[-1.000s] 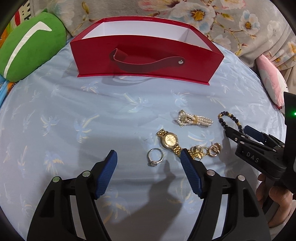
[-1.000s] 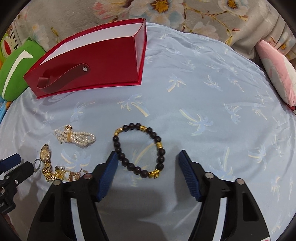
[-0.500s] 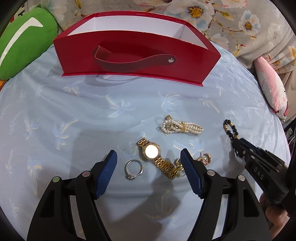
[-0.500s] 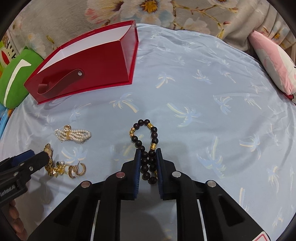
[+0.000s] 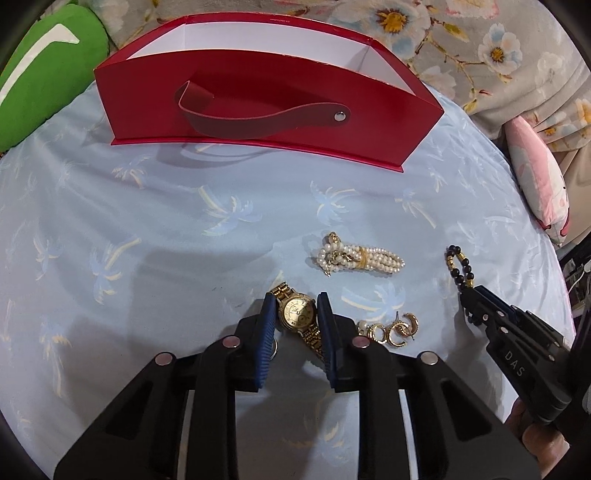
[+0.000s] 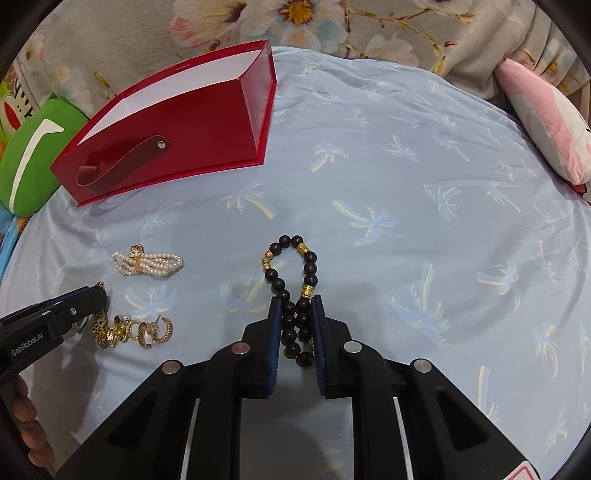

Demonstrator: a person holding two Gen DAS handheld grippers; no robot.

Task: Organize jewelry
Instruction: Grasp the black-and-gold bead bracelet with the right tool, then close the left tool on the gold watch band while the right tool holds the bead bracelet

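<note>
My left gripper point(image 5: 295, 308) is shut on a gold watch point(image 5: 297, 313) lying on the blue cloth. My right gripper point(image 6: 295, 314) is shut on a black bead bracelet point(image 6: 291, 280) with gold beads; its loop sticks out ahead of the fingers. The bracelet point(image 5: 458, 267) and right gripper point(image 5: 476, 299) also show in the left wrist view. A pearl bracelet point(image 5: 358, 258) lies beyond the watch. Gold hoop earrings point(image 5: 391, 330) lie right of the watch. An open red box point(image 5: 258, 107) with a strap handle stands at the back.
A green cushion point(image 5: 40, 77) lies at the back left and a pink cushion point(image 5: 539, 181) at the right edge. A floral blanket point(image 6: 332, 26) runs along the back. The pearl bracelet point(image 6: 147, 262) and earrings point(image 6: 144, 332) lie left of the right gripper.
My left gripper moved forward and closed on the gold watch. My right gripper closed on the black bead bracelet half a second ago and keeps its hold.
</note>
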